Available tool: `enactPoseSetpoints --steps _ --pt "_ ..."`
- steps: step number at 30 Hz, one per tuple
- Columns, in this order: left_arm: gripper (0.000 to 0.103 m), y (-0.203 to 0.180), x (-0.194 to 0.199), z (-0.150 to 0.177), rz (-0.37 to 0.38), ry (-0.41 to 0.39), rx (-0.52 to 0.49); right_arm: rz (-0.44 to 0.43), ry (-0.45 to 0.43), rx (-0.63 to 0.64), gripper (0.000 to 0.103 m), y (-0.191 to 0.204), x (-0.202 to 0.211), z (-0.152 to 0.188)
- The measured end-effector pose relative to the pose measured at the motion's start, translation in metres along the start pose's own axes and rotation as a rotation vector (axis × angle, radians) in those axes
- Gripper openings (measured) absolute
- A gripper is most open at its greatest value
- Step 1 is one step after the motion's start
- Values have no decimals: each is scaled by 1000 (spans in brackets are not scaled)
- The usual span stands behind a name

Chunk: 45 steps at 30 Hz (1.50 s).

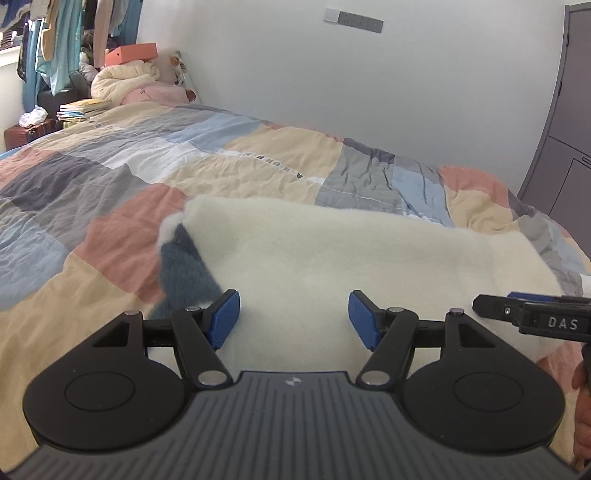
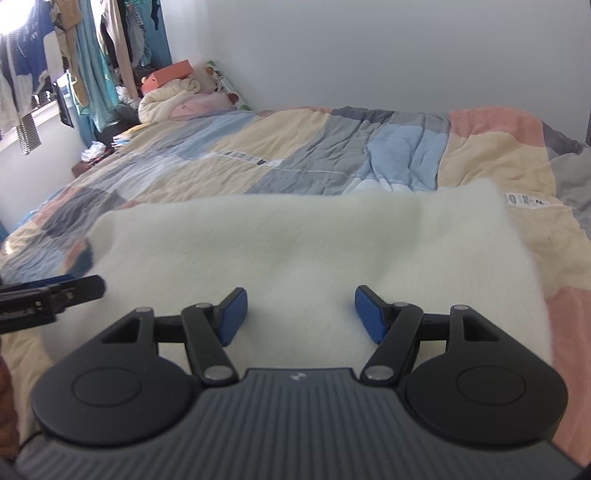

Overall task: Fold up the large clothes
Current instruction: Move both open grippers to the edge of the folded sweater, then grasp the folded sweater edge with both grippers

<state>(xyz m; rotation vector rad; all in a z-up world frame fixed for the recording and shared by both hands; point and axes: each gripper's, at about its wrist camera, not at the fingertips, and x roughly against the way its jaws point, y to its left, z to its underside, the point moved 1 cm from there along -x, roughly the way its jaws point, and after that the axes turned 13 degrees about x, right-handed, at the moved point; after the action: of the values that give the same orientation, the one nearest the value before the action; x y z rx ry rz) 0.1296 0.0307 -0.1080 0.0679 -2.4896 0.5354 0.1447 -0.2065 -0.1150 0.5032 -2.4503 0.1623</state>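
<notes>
The cream fleece garment lies flat on the patchwork quilt, spread across the near part of the bed; a dark blue-grey piece shows at its left corner in the left wrist view.

L gripper hovers over the near edge of the fleece, blue pads set wide apart, nothing pinched betw. them. R gripper likewise stands open above the same fabric, pads apart & gripping nothing. Whether either pad brushes the pile, can't tell. The 2 tools sit side by side: the R one's black finger, marked "DAS", pokes in at the right edge of the left view, & the L one's finger shows at the left edge of the right view.

Surroundings: plain grey-white wall behind the bed w/ a switch/outlet strip; a grey door at far right. At the head end, a heap of cream bedding & a pink pillow, an orange box on top, stacked books beside. Hanging clothes crowd the far left corner by a bright window. Nothing lies on top of the fleece.
</notes>
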Motion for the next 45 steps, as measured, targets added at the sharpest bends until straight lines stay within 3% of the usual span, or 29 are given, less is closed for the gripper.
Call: enactPoseSetpoints --steps 6,12,24,27,31,35,45 --pt "74 -5 28 13 6 -5 71 -143 18 -215 68 -5 23 17" --pt "74 -7 40 31 50 44 193 -270 83 -372 68 -8 24 36" --pt "74 33 11 55 124 244 520 -400 181 -648 68 -22 -9 59" --pt "75 42 6 57 124 256 598 -442 170 -718 96 -22 -18 58" --pt "78 58 0 60 163 250 728 -482 210 -784 99 -25 -35 60" --pt "80 70 -7 64 189 248 829 -487 187 -891 99 -35 -42 65" --pt "84 85 -5 66 243 230 940 -501 58 -1173 99 -79 -32 76"
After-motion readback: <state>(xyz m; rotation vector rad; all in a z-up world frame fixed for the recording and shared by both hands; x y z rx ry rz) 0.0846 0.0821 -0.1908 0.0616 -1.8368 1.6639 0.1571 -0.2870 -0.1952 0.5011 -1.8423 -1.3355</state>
